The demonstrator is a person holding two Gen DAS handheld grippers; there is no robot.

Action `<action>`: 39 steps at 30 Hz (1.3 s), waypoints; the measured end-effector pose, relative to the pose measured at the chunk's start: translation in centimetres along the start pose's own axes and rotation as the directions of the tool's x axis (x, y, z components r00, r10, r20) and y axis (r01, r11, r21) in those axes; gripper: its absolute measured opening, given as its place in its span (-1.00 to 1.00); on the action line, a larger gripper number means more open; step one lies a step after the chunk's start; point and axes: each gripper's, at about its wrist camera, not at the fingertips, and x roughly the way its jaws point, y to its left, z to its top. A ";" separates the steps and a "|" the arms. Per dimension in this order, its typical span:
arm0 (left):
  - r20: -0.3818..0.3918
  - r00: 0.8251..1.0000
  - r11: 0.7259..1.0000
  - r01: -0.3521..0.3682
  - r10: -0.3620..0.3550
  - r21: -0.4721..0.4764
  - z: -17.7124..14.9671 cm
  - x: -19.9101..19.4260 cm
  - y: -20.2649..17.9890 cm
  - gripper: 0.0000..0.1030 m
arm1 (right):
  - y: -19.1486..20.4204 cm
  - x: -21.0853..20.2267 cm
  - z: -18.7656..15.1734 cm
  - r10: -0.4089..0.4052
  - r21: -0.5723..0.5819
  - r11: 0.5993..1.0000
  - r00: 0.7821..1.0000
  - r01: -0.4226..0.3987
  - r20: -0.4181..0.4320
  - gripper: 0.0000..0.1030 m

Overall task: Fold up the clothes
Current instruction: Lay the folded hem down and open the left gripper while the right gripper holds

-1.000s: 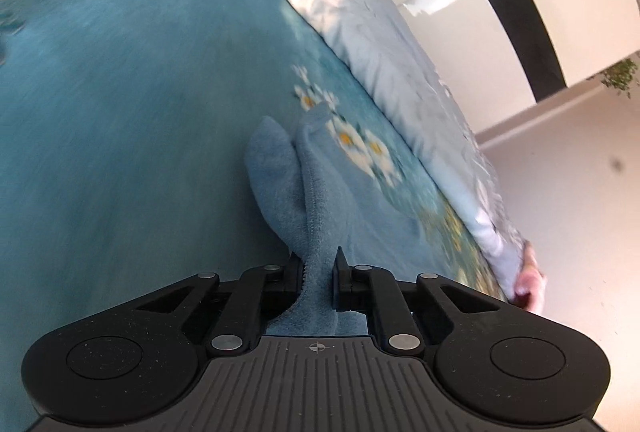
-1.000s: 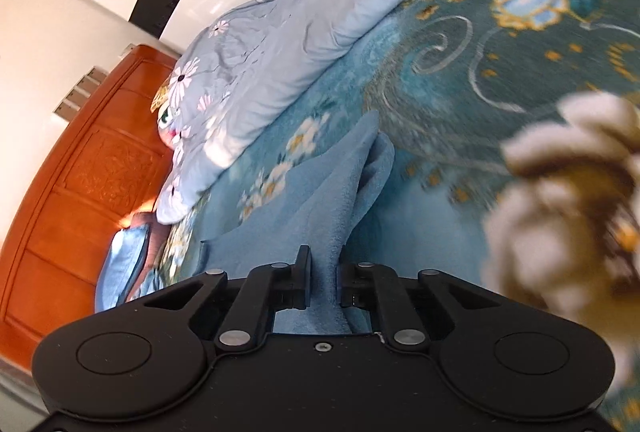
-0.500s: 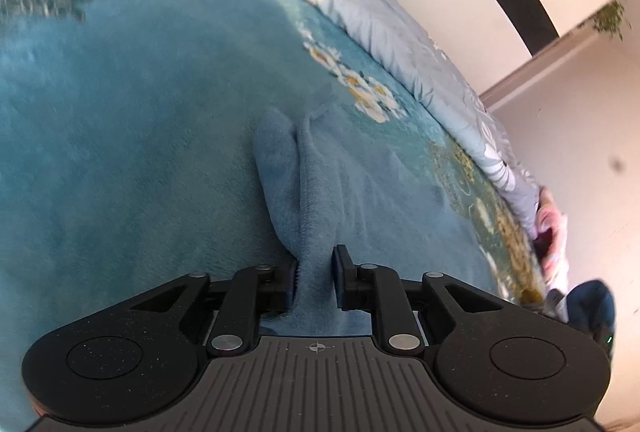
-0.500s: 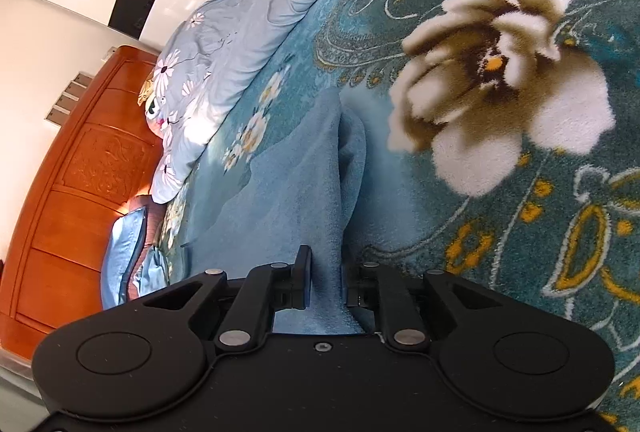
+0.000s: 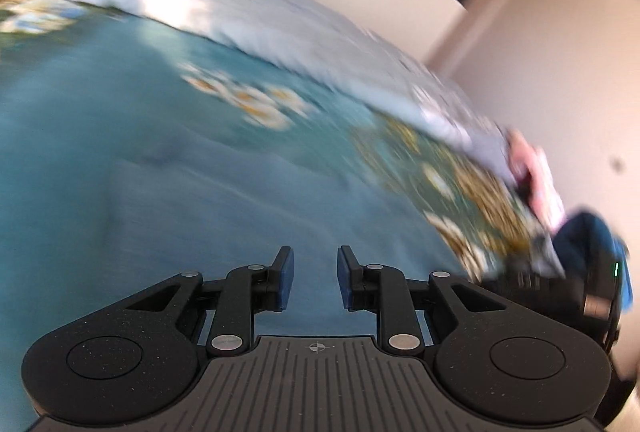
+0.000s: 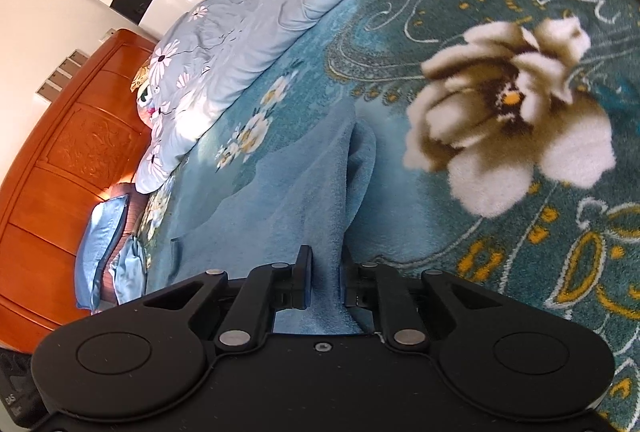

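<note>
My left gripper [image 5: 313,282]: jaws apart, empty, view blurred. My right gripper [image 6: 325,282] pinches blue cloth [image 6: 288,199] edge between jaws; rest trails ahead over bedspread [image 6: 520,232]. I judge that pinch anchors fold.

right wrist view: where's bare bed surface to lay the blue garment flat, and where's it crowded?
Free: the floral blanket right of the right gripper, around the big cream flower, is bare. Crowded: the blue garment covers the left, the pale quilt lines the far edge, and blue pillows sit by the wooden headboard.
</note>
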 end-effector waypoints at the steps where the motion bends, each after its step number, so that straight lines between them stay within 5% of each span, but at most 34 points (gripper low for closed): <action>1: -0.016 1.000 1.000 -0.006 0.006 0.001 -0.3 0.8 -0.1 -0.78 | 0.2 -0.1 0.1 -0.001 -0.002 1.000 1.000 0.001 -0.001 -0.73; 8: -0.098 0.994 0.999 -0.041 0.040 -0.007 -2.3 4.4 0.5 -0.82 | 3.0 -0.9 0.4 -0.016 -0.089 0.996 1.000 0.016 0.003 -0.74; 14: -0.005 1.000 0.996 -0.015 0.015 -0.093 -2.3 0.2 2.9 -0.81 | 9.2 -1.8 0.2 -0.003 -0.279 0.960 1.000 0.009 0.024 -0.74; 20: 0.103 0.991 0.968 -0.055 0.082 -0.246 -2.1 -5.8 8.3 -0.82 | 16.0 -0.4 -1.5 0.055 -0.425 0.903 0.998 -0.059 -0.022 -0.75; 26: 0.124 0.980 0.939 -0.109 0.157 -0.327 -2.4 -8.9 11.8 -0.81 | 21.1 4.1 -4.6 0.056 -0.492 0.864 0.991 -0.107 -0.117 -0.78; 35: 0.104 0.978 0.912 -0.128 0.182 -0.390 -3.4 -10.6 14.4 -0.71 | 22.5 10.4 -10.6 -0.064 -0.533 0.842 0.968 -0.079 -0.244 -0.78; 39: 0.106 0.980 0.911 -0.114 0.168 -0.396 -3.5 -10.4 14.3 -0.66 | 22.6 10.6 -11.3 -0.027 -0.511 0.851 0.960 -0.125 -0.278 -0.57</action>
